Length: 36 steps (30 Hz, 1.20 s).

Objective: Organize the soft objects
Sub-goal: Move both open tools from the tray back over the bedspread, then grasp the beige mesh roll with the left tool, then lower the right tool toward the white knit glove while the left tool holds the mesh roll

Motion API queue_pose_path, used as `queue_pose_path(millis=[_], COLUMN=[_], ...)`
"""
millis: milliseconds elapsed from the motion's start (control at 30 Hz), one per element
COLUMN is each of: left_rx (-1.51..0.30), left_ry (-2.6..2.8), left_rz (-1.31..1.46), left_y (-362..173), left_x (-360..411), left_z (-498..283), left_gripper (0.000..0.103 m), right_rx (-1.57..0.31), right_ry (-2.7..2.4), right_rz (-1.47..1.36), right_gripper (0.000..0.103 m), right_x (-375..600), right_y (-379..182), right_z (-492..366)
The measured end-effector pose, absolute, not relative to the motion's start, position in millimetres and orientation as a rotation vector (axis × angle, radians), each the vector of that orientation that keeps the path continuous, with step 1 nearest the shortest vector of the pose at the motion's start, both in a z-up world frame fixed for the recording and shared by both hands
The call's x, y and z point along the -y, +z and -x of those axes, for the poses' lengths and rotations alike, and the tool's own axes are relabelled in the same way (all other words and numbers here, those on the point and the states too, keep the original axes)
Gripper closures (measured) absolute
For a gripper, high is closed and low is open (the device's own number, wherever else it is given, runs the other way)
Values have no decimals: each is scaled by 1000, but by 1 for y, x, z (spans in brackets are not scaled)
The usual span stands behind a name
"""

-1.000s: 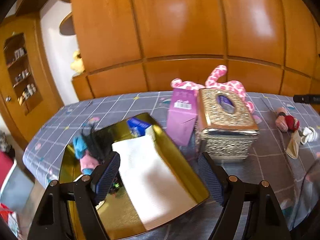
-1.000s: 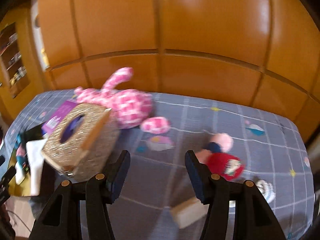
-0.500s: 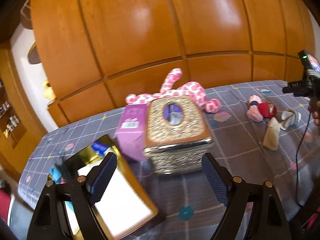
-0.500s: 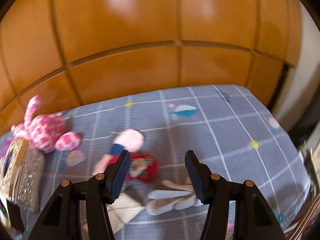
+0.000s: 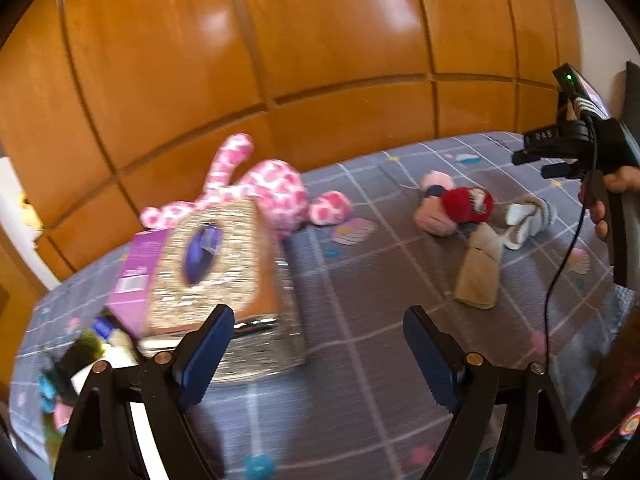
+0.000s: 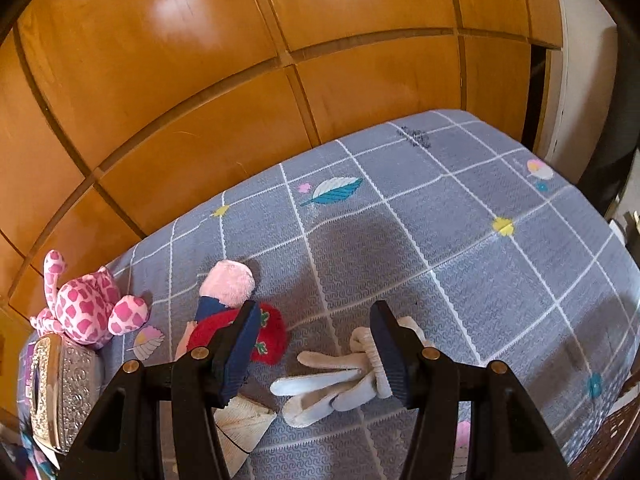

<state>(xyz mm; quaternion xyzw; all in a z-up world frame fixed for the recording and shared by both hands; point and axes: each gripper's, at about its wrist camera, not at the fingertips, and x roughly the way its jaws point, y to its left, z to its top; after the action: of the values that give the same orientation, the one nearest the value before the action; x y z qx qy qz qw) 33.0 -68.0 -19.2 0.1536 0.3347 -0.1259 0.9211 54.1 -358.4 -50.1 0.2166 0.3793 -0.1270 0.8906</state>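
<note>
On the grey checked cloth (image 6: 440,216) lie a pink spotted plush (image 5: 276,192) (image 6: 88,312), a small doll with a pink head and red clothes (image 5: 460,206) (image 6: 272,340), a beige sock (image 5: 480,276) (image 6: 240,420) and a white sock-like bundle (image 5: 528,216) (image 6: 332,388). My right gripper (image 6: 312,344) hovers open just above the doll and the white bundle, with nothing between its fingers. My left gripper (image 5: 318,352) stands open over bare cloth, beside a glittery tissue box (image 5: 216,268). In the left wrist view a hand holds the right gripper (image 5: 536,162) at the far right.
A purple carton (image 5: 136,276) stands behind the tissue box (image 6: 64,392). A gold tray (image 5: 76,364) with small items sits at the lower left. Wooden wall panels (image 5: 320,60) close off the back, and the cloth's edge drops off at the right.
The left wrist view has swung right, from the gold tray to the tissue box and the toys. The right gripper has moved right and down, and now sits over the doll and the white bundle.
</note>
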Motion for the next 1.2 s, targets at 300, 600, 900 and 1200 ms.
queue_pose_path(millis=[300,600,900,1200], left_rx=[-762,-749,-919,-899], left_ry=[-416,-578,-636,-569], left_rz=[-362,-472,-434,-226], left_y=[-49,-71,-113,-98], left_x=[131,208,242,187], left_z=[-59,-72,-104,-94], left_gripper=[17,17,58,60], right_rx=[-786,-778,-778,-880], right_ry=[-277,-272,-275,-329], right_rz=[-583,-658,-721,-754], right_gripper=[46,45,44,43], right_x=[377,387,399,408], right_y=[-59,-61,-63,-82], right_z=[-48,-45,-45,-50])
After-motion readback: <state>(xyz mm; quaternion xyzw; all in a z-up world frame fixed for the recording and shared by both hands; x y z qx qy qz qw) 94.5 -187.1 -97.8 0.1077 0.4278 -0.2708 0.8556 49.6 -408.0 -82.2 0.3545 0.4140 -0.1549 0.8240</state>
